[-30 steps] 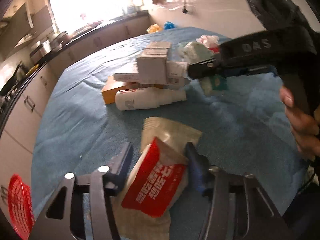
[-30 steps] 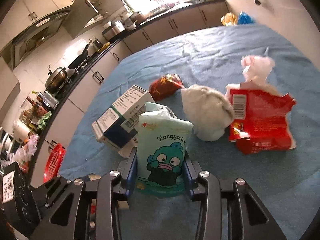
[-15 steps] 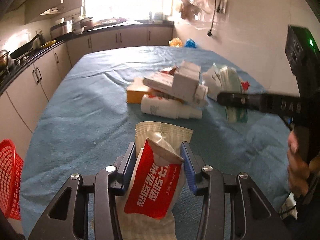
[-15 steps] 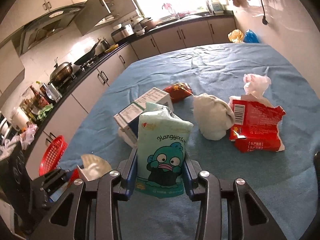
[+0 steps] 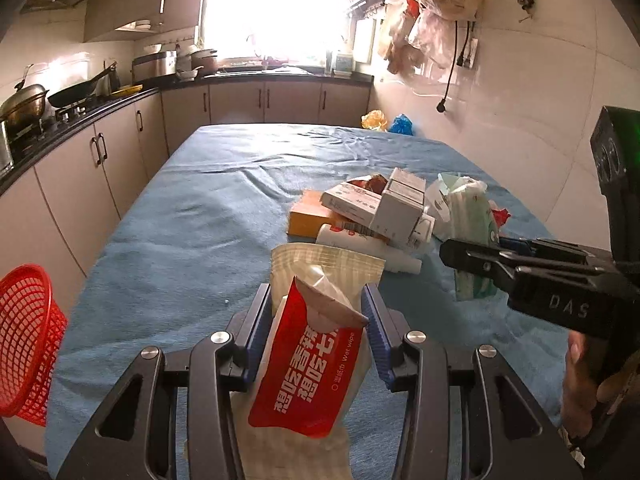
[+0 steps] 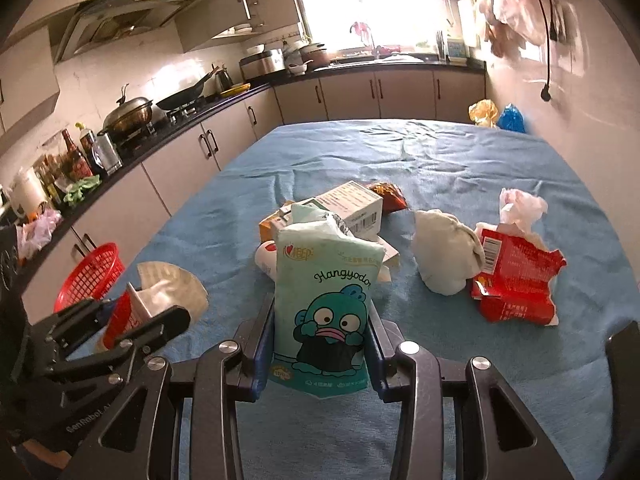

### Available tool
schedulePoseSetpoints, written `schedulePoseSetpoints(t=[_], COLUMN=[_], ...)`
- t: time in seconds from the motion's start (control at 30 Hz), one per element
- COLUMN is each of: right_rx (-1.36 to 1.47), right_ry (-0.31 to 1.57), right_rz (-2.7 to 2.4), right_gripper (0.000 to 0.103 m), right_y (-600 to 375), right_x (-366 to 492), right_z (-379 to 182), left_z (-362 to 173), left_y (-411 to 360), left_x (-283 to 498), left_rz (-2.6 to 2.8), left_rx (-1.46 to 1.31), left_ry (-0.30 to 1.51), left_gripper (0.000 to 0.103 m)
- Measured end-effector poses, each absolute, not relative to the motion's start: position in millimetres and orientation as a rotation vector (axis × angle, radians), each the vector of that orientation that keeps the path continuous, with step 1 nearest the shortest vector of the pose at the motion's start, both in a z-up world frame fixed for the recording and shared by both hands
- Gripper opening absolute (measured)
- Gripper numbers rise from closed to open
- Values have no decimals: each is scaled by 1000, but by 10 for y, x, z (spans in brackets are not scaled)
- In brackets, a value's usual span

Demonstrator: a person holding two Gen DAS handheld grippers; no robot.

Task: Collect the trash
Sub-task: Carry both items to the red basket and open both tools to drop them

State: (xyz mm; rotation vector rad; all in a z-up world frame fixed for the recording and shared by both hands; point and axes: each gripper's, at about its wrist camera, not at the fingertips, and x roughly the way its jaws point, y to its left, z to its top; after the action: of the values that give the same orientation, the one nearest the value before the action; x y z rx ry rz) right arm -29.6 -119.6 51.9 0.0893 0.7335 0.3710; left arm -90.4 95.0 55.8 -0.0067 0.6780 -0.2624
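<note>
Crinkly soft plastic, light: left gripper [image 5: 318,330] pinches red wet-wipe pack [image 5: 308,364] mid-body, right gripper [image 6: 322,334] clamps teal Hangyodon tissue pack [image 6: 326,300]; both slippery, squashable.

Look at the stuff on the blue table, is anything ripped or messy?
Yes. The red snack bag on the right is torn open with jagged edges. The boxes in the middle lie tumbled over each other in a heap. A crumpled tissue sits behind the torn bag.
</note>
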Motion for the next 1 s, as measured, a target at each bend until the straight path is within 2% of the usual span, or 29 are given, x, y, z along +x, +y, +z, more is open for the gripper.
schedulePoseSetpoints(t=[1.0], right_rx=[-19], right_ry=[721], right_rz=[357], right_gripper=[42], right_y=[-965], right_x=[-407], right_z=[521], left_z=[554], left_y=[1089], left_x=[-924], left_rz=[-242], left_rx=[-26], left_ry=[667], left_gripper=[44])
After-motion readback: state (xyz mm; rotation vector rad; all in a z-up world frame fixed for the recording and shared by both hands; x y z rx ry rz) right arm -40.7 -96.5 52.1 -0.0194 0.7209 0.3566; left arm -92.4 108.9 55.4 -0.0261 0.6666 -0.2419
